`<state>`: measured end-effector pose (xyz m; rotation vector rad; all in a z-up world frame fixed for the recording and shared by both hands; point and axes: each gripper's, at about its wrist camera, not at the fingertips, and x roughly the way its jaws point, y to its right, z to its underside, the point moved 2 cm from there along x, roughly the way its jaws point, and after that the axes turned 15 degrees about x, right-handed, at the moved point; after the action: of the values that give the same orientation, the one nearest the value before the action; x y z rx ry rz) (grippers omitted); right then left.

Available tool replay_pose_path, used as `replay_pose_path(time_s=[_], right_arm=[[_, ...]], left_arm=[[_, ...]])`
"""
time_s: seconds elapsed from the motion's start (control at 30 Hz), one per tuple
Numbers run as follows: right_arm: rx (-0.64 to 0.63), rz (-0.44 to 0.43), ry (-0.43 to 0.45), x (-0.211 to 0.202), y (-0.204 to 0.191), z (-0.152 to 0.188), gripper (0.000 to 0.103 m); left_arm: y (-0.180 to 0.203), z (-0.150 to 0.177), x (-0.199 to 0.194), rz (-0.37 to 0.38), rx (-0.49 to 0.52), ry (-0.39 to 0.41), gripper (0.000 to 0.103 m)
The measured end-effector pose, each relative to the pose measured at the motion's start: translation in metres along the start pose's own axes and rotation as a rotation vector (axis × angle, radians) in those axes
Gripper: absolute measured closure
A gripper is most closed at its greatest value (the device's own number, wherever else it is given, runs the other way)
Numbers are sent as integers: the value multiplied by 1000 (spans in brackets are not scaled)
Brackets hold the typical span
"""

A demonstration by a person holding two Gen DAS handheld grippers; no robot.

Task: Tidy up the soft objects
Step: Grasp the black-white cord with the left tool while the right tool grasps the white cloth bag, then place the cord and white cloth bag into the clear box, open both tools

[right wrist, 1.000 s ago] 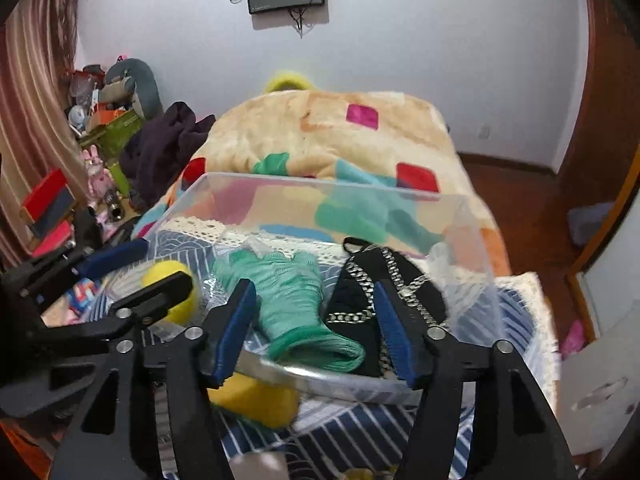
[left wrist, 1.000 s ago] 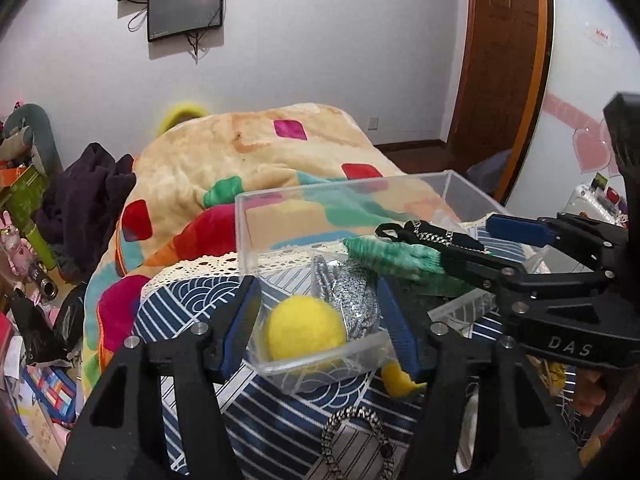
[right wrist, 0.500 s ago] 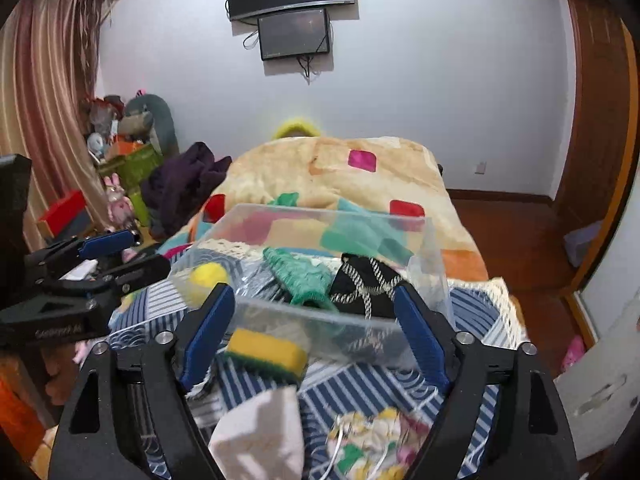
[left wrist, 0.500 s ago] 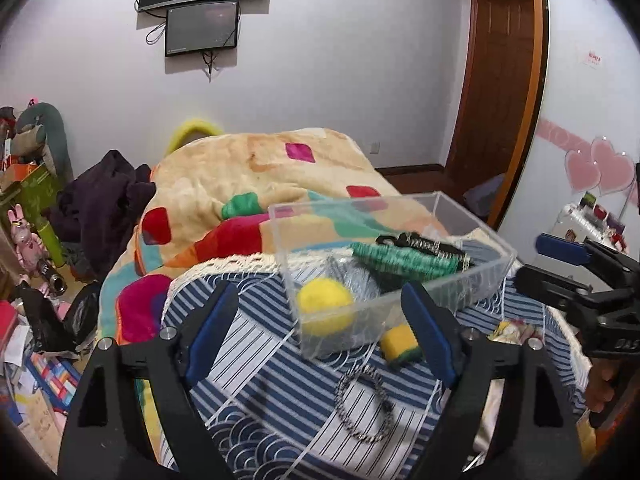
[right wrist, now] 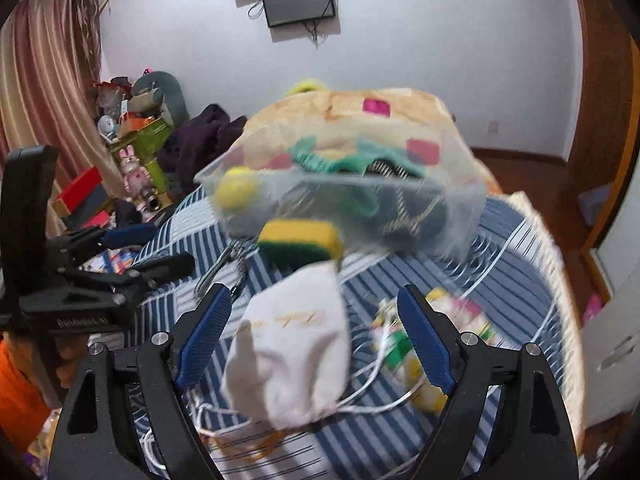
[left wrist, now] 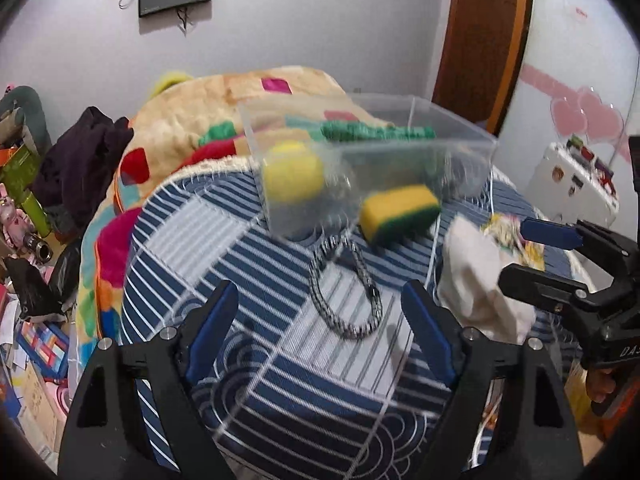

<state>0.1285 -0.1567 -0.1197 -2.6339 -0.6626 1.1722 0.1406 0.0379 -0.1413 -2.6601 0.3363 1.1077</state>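
While both tools hang spread and empty, right tool [right wrist: 314, 338] frames the pouch [right wrist: 292, 344] on the desk [left wrist: 256, 264], near the bin [left wrist: 360, 168]. Advice: lower squarely, pinch the fabric's middle, avoid the cord. Left tool [left wrist: 320, 326] straddles a bracelet [left wrist: 346, 286].

Soft, even indoor light with faint shadows. Both fisheye views bend sharply toward dark rounded corners. Motion blur smears the clear box [left wrist: 372, 168], sponge [right wrist: 298, 242] and white pouch [right wrist: 294, 344]; the gripper fingers [left wrist: 212, 332] look crisp.
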Motion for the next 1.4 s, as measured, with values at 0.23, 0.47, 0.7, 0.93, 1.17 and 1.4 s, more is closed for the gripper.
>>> replay_pose_path(time_s=[0.23, 0.47, 0.7, 0.93, 1.17, 1.4], right_arm=[[18, -2, -92, 19, 1, 20, 21], [38, -39, -148, 26, 5, 30, 47], [-4, -18, -85, 12, -2, 29, 70], [11, -26, 11, -11, 0, 17, 71], [27, 4, 78, -24, 10, -6, 71], [38, 25, 176, -38, 17, -42, 71]], left_arm=[[9, 10, 10, 61, -18, -26, 30], [20, 6, 26, 93, 16, -64, 42], [25, 3, 32, 63, 48, -73, 68], [23, 8, 17, 52, 41, -33, 85], [17, -7, -6, 12, 27, 43, 85], [10, -39, -27, -39, 25, 144, 85]])
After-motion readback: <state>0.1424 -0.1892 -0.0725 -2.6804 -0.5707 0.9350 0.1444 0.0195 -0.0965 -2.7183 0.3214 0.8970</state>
